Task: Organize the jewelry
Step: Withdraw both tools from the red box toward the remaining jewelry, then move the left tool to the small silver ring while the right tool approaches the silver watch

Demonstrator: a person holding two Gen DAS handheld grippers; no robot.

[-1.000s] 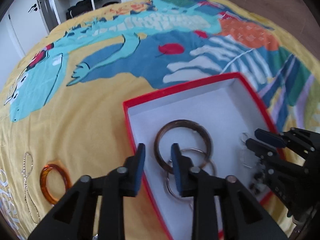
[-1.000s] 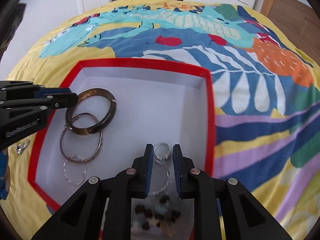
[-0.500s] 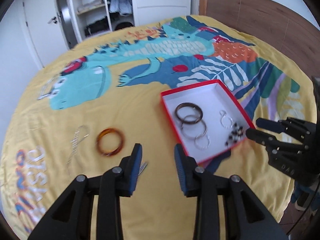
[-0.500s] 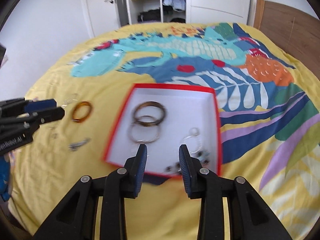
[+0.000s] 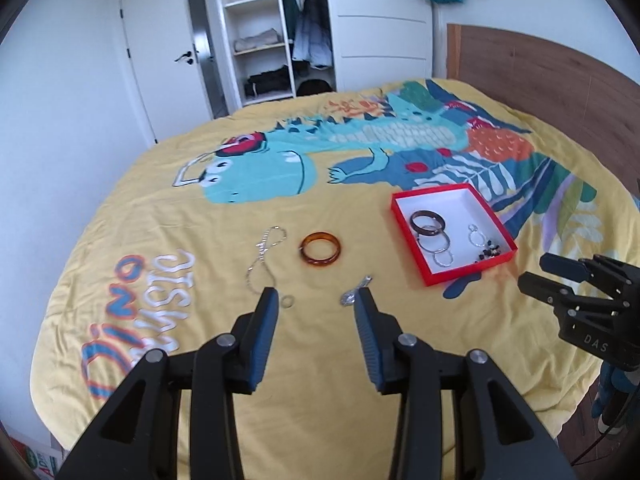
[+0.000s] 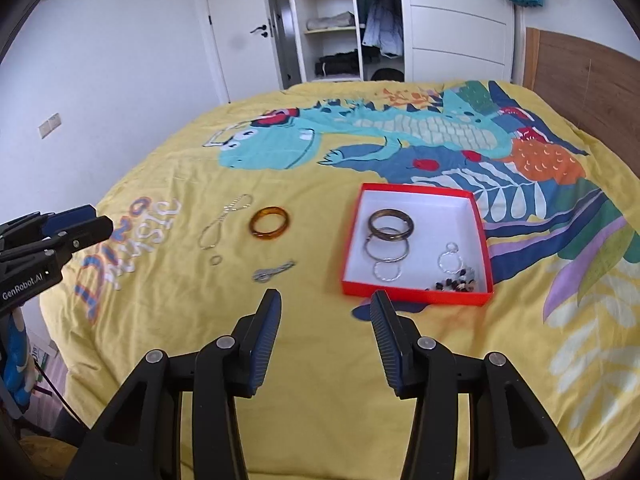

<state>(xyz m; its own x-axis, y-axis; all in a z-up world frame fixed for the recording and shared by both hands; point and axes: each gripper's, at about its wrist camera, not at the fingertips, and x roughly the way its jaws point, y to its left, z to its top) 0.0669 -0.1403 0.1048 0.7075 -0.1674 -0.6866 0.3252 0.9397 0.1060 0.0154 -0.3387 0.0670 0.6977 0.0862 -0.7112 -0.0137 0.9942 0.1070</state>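
A red box [image 5: 425, 268] [image 6: 416, 295] with a white inside lies on the bed and holds a dark bangle [image 6: 391, 221], silver hoops [image 6: 387, 249], a thin chain [image 6: 452, 261] and dark beads [image 6: 454, 282]. Left of it on the cover lie an amber bangle [image 5: 321, 249] [image 6: 269, 221], a silver chain [image 5: 264, 252] [image 6: 224, 220], a small ring [image 5: 287, 301] [image 6: 215, 260] and a silver clip [image 5: 355, 290] [image 6: 273, 271]. My left gripper [image 5: 316, 302] hangs high above the clip, jaws opening, nothing between them. My right gripper [image 6: 325, 306] hovers before the box, jaws opening, empty.
The yellow dinosaur bedcover [image 5: 248, 184] spreads wide around the jewelry. A wooden headboard [image 5: 552, 76] stands at the right. An open wardrobe [image 6: 340, 20] and a door [image 6: 240, 32] are beyond the bed's far end.
Both grippers have pulled up and back from the box and spread their jaws. The right one has let go of the thin chain, which now lies in the box.
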